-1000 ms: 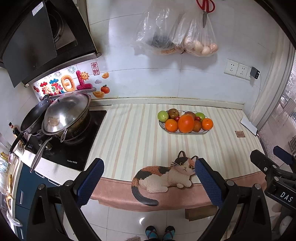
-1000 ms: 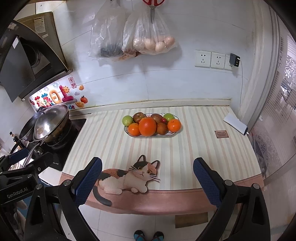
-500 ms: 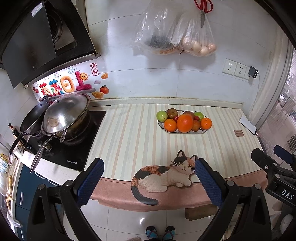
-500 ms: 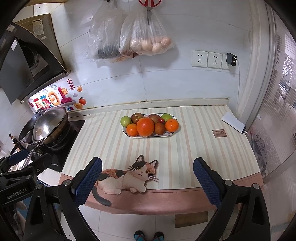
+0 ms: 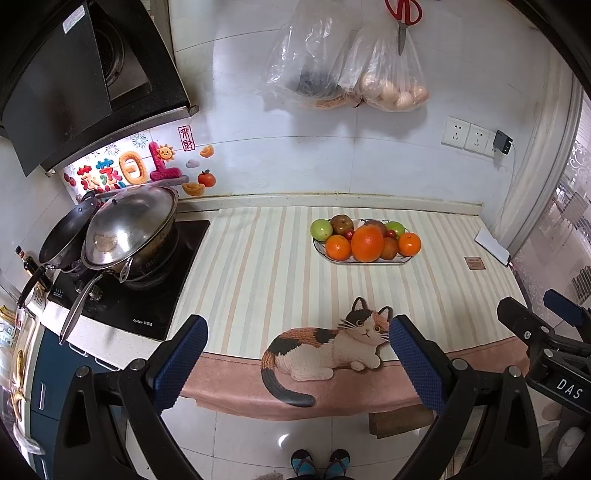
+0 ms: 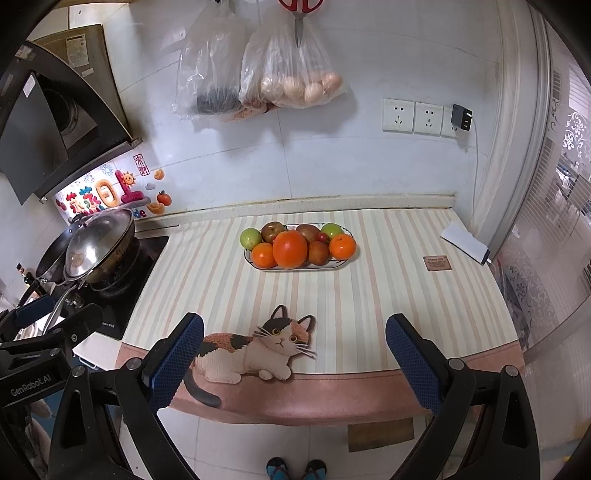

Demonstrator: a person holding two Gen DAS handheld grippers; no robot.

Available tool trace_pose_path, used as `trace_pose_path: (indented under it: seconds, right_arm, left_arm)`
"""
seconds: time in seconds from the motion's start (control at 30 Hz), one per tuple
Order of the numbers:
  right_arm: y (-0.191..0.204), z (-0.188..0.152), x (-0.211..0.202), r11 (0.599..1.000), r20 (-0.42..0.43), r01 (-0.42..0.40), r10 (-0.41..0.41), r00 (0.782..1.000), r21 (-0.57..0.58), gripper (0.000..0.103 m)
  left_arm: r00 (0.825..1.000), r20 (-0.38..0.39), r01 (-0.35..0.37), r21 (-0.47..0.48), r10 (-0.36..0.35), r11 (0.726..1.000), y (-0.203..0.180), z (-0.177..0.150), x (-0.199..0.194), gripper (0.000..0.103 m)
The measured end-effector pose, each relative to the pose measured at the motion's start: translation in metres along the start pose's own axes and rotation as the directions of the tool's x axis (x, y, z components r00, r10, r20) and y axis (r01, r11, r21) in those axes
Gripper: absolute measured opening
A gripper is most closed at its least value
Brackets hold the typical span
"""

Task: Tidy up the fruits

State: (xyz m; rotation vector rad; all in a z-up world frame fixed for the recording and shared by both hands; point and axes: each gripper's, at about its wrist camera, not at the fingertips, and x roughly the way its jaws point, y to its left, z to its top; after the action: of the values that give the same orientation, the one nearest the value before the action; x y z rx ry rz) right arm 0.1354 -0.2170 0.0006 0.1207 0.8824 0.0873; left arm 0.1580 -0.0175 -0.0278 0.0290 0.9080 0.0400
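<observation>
Stove side: at the far left a black glass hob carries a dark frying pan and a wok under a domed, shiny steel lid; both long handles point toward the near edge.
Wall: glossy white tiles with bright puffy stickers under the black range hood; further right two thin clear plastic bags hang, one holding smooth pale eggs, with red-handled scissors above them.
Counter: a cloth in cream and tan stripes with a pink near border covers it, and a woven calico cat mat lies flat at the near edge.
Left tongs: the left gripper hangs over the floor in front of the counter, its ribbed blue pads spread wide with nothing between them.
Fruit: the oval white plate sits toward the far middle of the counter, well apart from both grippers; it holds a large round orange in front, two smaller oranges beside it, two green apples at the ends, brownish fruit behind and small red ones tucked between.
Right tongs: the right gripper is likewise wide and empty, short of the counter edge.
Right end: a small brown square card and a flat white phone lie near the corner, below three wall sockets.
Change: since a second ago the plate sits slightly further left in both views; the fruit and both pad spreads look unchanged.
</observation>
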Motion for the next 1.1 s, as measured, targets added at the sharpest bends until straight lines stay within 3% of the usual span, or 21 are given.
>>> trace_pose_path:
  seconds: [1.1]
  right_arm:
    - [-0.0029, -0.0020, -0.0054, 1.000, 0.007, -0.002, 0.002, 1.000, -0.004, 0.101]
  left_arm:
    - [1.000, 0.002, 0.009, -0.005, -0.009, 1.000, -0.0032, -0.0030, -0.0021, 0.101]
